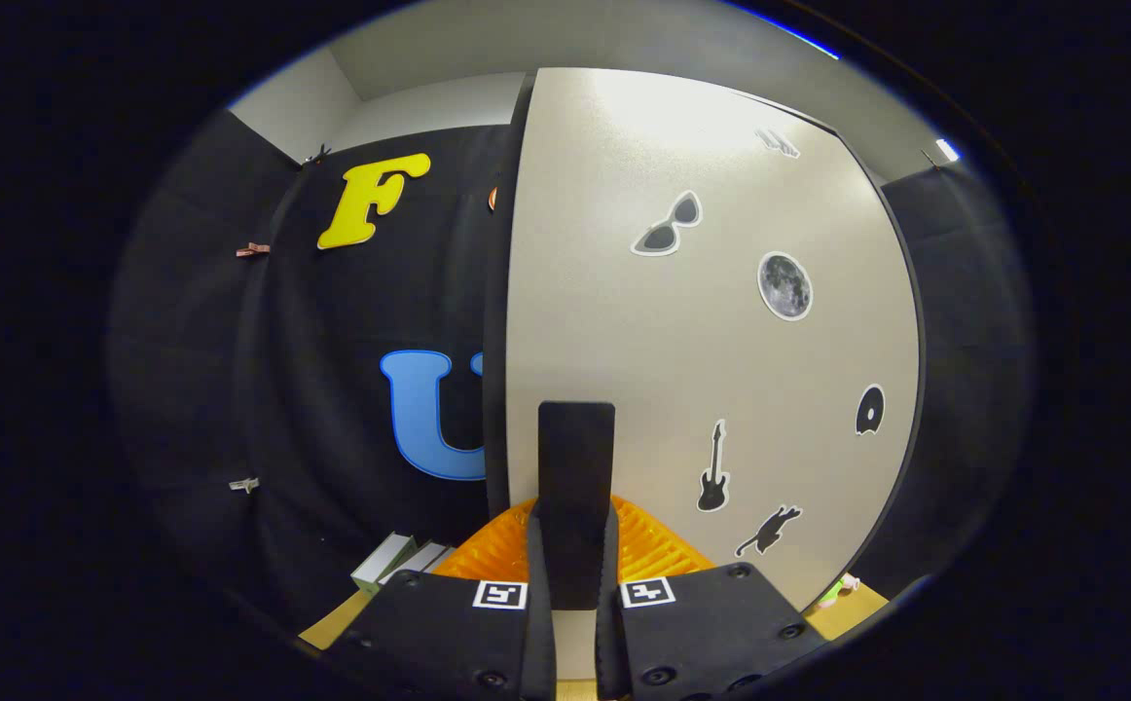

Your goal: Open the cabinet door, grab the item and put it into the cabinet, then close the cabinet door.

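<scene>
The tongs point level and straight ahead at the cabinet door, which stands upright close in front of them; the two fingers run forward side by side with only a narrow slot between them, and in that slot sits a dark, flat, upright handle, which rises well above the fingertips; both fingers lie against its sides, so the tongs are drawn narrow and clamped on the handle. The handle stands just beside the door's left edge, a dark strip running top to bottom; whether the door is ajar or flush with the cabinet cannot be told from here. The door's pale face carries several dark stickers: a pair of sunglasses, a round moon, a guitar, a leaping animal shape and a small rounded shape near the right edge. An orange ribbed item shows low behind the fingers, spreading to both sides of them, at the foot of the door; what it is cannot be made out. To the left of it a few white and pale green boxes lie on the wooden worktop, against the black cloth wall; a small bright object rests on the worktop by the door's lower right corner.
</scene>
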{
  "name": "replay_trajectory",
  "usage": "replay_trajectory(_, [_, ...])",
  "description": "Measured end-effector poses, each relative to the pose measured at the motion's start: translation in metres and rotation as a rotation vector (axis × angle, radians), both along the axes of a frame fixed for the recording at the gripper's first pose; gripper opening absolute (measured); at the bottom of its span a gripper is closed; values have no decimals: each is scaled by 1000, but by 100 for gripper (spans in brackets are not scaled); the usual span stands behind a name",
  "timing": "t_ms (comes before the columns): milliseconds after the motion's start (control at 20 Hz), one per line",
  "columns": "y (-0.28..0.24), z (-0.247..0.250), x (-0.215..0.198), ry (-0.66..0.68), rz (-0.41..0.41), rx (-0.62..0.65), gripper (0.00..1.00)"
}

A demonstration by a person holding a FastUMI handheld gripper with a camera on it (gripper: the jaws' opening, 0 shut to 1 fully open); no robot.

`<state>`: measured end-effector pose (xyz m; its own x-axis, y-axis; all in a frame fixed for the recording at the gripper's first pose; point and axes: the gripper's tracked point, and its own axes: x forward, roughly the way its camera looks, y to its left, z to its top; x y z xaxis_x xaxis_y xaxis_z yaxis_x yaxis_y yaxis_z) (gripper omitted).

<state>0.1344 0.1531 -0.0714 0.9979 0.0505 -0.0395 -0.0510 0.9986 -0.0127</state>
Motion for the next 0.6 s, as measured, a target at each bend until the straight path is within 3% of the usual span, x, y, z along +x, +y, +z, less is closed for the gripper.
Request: replay_trajectory(600, [-24, 13, -82, -5, 65, -20, 20])
